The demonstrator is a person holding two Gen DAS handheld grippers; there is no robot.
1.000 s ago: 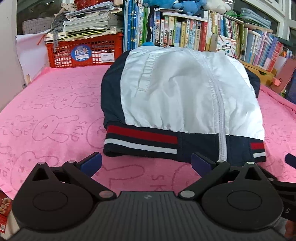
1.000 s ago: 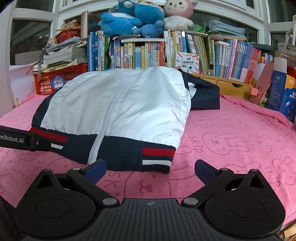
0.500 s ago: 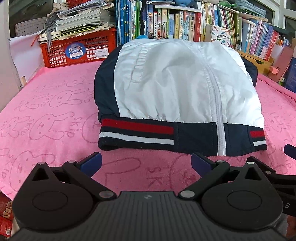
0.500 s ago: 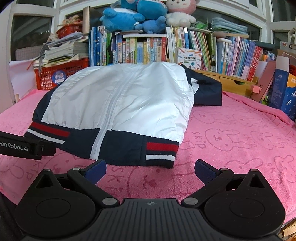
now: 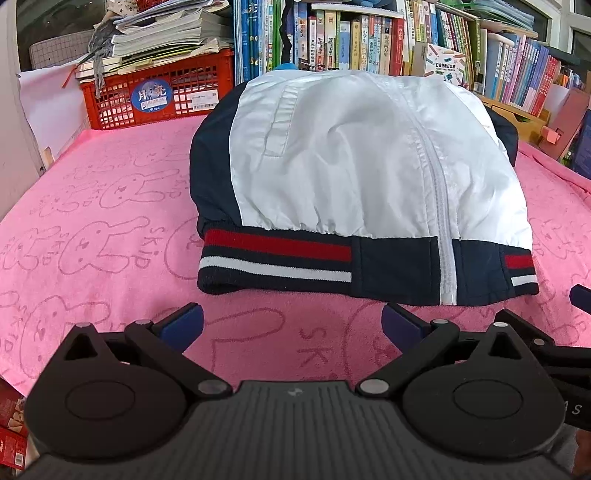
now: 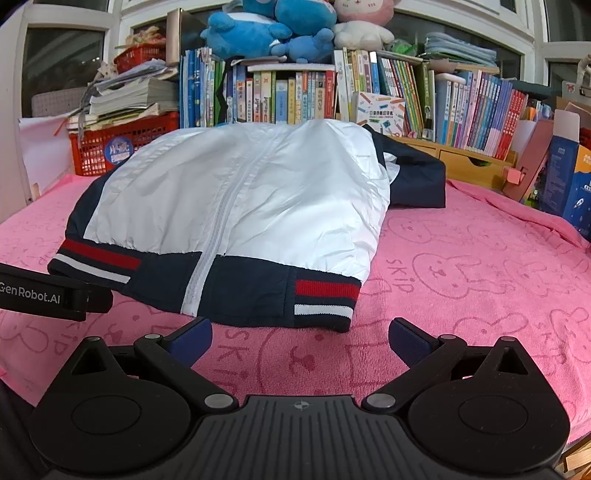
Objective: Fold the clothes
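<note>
A white and navy zip jacket (image 5: 369, 177) with a red and white striped hem lies on the pink towel (image 5: 110, 229), hem facing me. My left gripper (image 5: 291, 323) hovers open just short of the hem, nothing between its blue pads. In the right wrist view the same jacket (image 6: 251, 206) lies with a navy sleeve (image 6: 417, 177) showing behind its right side. My right gripper (image 6: 299, 339) is open too, close to the hem's right corner without touching it. The left gripper's body (image 6: 55, 295) shows at that view's left edge.
A red crate (image 5: 155, 99) stacked with papers stands at the back left. A row of books (image 6: 332, 92) with plush toys (image 6: 280, 29) on top runs behind the jacket. A blue box (image 6: 569, 184) stands at the right. Bare pink towel (image 6: 480, 266) lies right of the jacket.
Both grippers have drawn back and risen a little, so the jacket hem sits farther from their fingers. The jacket itself has not moved. Both stay open.
</note>
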